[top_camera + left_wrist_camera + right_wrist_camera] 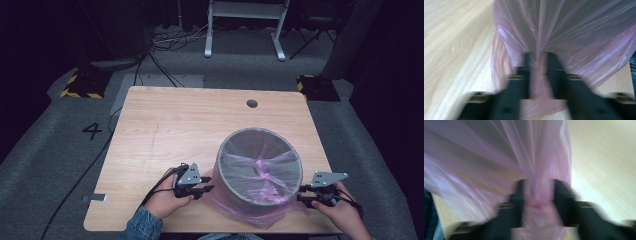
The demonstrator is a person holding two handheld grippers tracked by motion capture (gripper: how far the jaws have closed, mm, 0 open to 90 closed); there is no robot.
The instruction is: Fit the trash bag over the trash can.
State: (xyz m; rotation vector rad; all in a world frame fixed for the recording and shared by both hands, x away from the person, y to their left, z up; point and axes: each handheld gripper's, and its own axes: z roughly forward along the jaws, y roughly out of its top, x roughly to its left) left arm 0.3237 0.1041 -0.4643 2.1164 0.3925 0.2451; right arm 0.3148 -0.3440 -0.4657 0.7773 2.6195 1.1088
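A: How far along does this look to you?

B: Partway, I'd judge. The pink plastic bag [260, 167] already lines the grey wire bin [259, 172], and its skirt is turned down over the rim and pools on the desk [165, 125] around the base. What seems left is dressing that loose film down the bin's sides so it sits snug.

A: And the jaws?

B: The left gripper [204, 188] sits just beside the bin's left flank. In the left gripper view its jaws stand partly apart, with a gathered fold of the bag [537, 80] running up between them. The picture is blurred, so I cannot tell whether the pads press the film or merely straddle it.

A: The other side?

B: Much the same. The right gripper [306, 194] is at the bin's right flank, jaws partly apart, with a twisted pleat of bag [540, 195] between them in the right gripper view. Again it's too smeared to call it a grip.

A: Anything in the way?

B: Not much near the jaws. Beyond the bin, well apart from both pairs, is a round cable hole [252, 103] in the desk. Off the desk, black cables [160, 65] trail over the grey floor towards a white frame [245, 25]. The real nuisance is the bag itself: slack film bunched below the jaws could snag or slip off the rim.
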